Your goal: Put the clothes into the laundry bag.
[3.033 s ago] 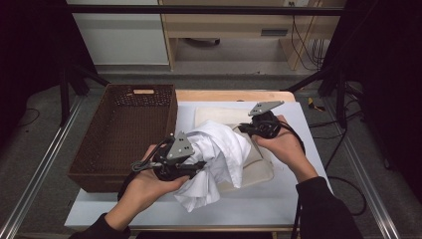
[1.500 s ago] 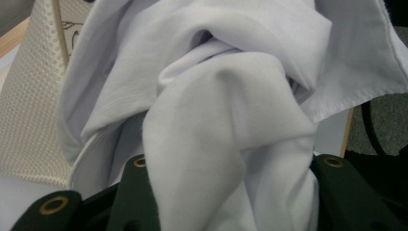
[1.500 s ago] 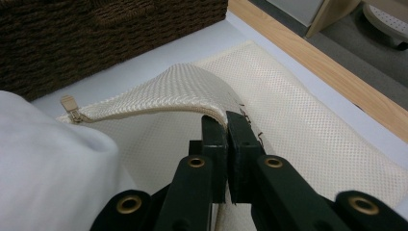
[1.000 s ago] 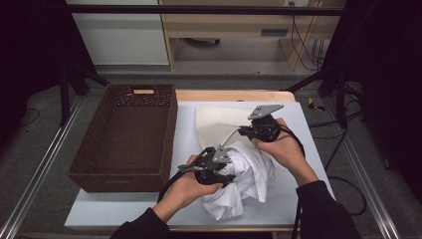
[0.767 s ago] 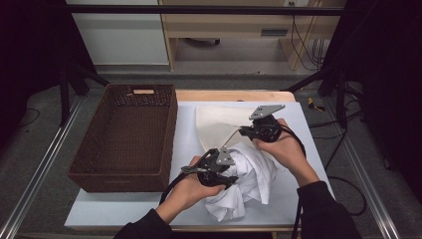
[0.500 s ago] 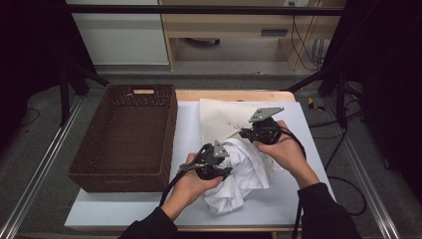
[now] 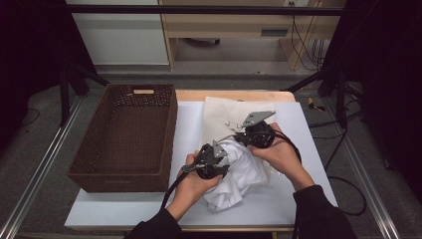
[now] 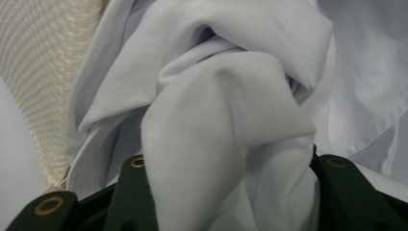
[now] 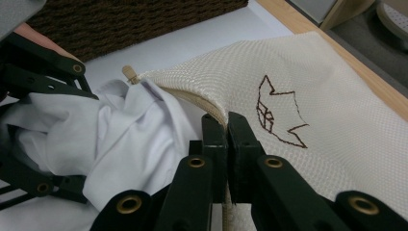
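A crumpled white garment (image 7: 240,173) lies bunched at the mouth of a cream mesh bag (image 7: 222,112) with a brown stitched emblem (image 9: 279,110). My left gripper (image 7: 225,165) is shut on a thick fold of the garment (image 8: 226,120), which bulges between its jaws (image 8: 231,202). Beside that fold runs the bag's mesh edge (image 8: 43,86). My right gripper (image 9: 226,130) is shut on the bag's rim (image 9: 192,98) and holds it lifted above the white cloth (image 9: 130,130). In the high view the right gripper (image 7: 238,136) sits just behind the left one.
A brown wicker basket (image 7: 124,134) stands at the left of the white table mat (image 7: 149,204), close to my left hand. A small wooden toggle (image 9: 129,72) hangs at the bag's rim. The table's wooden far edge (image 7: 234,94) lies behind the bag.
My left gripper has moved forward and a little down with the garment, pushing it closer to the bag's lifted rim. The right gripper has kept still on the rim.
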A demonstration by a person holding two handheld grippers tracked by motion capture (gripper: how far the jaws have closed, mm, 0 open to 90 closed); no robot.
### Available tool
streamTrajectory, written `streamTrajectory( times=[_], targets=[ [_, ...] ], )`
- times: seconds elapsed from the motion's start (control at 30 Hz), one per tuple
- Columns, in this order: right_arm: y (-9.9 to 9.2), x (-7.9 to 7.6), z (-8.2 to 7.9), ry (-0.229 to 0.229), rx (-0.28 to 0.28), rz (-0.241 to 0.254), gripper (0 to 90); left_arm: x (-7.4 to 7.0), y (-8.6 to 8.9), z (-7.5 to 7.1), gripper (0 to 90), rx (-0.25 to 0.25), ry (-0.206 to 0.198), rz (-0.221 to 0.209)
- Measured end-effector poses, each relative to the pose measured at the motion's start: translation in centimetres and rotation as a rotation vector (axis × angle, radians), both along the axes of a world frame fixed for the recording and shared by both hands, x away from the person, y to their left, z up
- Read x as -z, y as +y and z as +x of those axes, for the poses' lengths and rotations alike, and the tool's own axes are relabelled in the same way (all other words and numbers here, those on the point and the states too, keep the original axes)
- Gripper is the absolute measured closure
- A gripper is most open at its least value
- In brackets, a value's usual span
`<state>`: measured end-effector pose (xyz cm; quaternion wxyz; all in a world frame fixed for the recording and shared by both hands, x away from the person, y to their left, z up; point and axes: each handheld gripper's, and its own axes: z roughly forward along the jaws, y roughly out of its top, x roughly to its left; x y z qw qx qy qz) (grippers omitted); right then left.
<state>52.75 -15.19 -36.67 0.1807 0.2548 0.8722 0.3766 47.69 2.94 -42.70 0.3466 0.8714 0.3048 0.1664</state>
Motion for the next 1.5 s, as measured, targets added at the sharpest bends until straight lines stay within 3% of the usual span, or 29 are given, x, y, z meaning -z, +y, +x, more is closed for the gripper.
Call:
streamTrajectory(
  times=[0.33, 0.5, 0.7, 0.87, 1.07, 1.37, 1.5],
  targets=[
    [0.4, 0.3, -0.6, 0.001, -0.008, -0.009, 87.9, 1.1, -0.2, 1.3, 53.7, -0.058, 0.004, -0.058],
    [0.4, 0.0, -0.9, -0.006, -0.017, -0.007, 87.9, 1.3, -0.3, 1.8, 53.7, -0.121, -0.026, -0.101],
    [0.6, 0.2, -1.3, -0.008, -0.022, -0.013, 87.9, 1.6, 0.0, 2.3, 53.7, -0.196, -0.030, -0.154],
    [0.6, 0.5, -1.8, -0.009, -0.020, -0.014, 87.8, 1.6, 0.1, 2.3, 53.7, -0.219, -0.043, -0.161],
    [0.5, 0.8, -2.2, -0.009, -0.028, -0.014, 87.9, 1.6, 0.3, 1.8, 53.6, -0.212, -0.048, -0.160],
    [1.2, -0.2, -2.6, -0.029, -0.056, -0.026, 87.9, 0.6, 0.8, 0.1, 53.8, -0.213, -0.041, -0.162],
    [1.2, 0.0, -2.7, -0.029, -0.056, -0.027, 87.9, 1.3, 0.5, 0.7, 53.6, -0.242, -0.043, -0.166]
  ],
)
